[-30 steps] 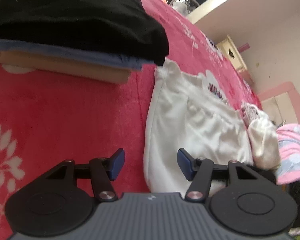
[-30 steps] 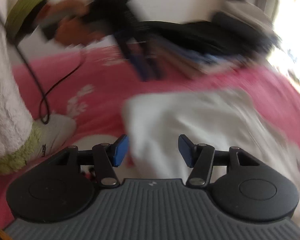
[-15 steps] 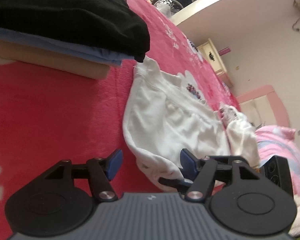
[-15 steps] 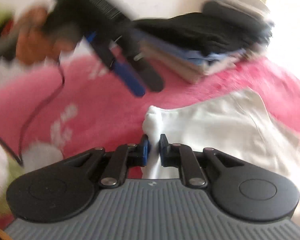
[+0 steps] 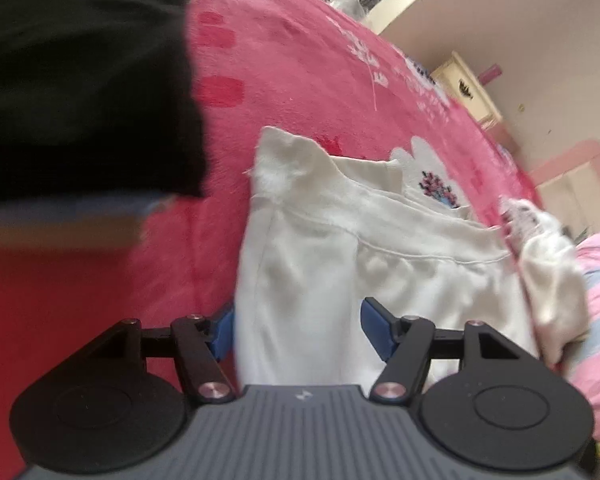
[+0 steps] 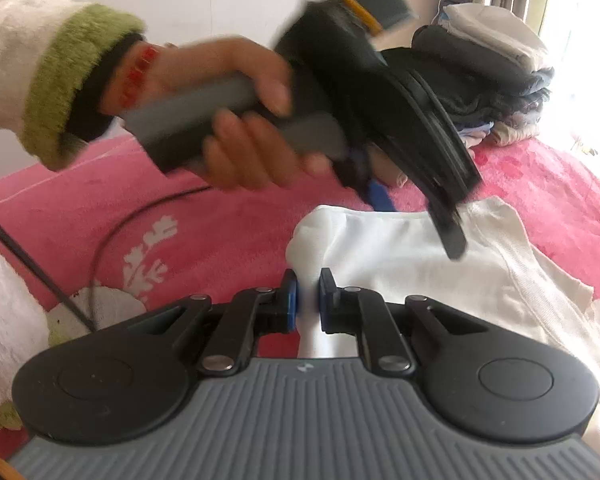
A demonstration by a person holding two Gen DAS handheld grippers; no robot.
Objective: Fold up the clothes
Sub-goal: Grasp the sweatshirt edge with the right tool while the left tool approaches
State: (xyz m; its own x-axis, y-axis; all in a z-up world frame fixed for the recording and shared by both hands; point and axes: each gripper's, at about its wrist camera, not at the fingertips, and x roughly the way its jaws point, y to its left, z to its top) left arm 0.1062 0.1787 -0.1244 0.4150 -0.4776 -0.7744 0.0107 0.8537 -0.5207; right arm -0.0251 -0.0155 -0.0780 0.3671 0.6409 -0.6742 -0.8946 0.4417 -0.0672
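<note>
1. Right wrist view: the right gripper [image 6: 308, 300] is pinched tight on a bunched corner of the white garment [image 6: 420, 264], the cloth squeezed between its blue pads.
2. Left wrist view: the left gripper [image 5: 296, 328] stands open, its two pads apart with the garment's near edge [image 5: 308, 280] between them; whether a pad touches the cloth is hard to tell through the blur.
3. That garment lies flat on the pink blanket [image 5: 300, 80], its long axis running away from the right gripper toward the far right.
4. Crossing above it in the right wrist view is the left gripper [image 6: 416, 208], held by a hand [image 6: 236, 120] in a green-cuffed fleece sleeve [image 6: 60, 80]; it hides part of the garment's far edge.
5. One stack of folded clothes [image 6: 480, 80] sits beyond, a black piece [image 5: 80, 80] on its near side.
6. One black cable [image 6: 112, 236] trails across the blanket.
</note>
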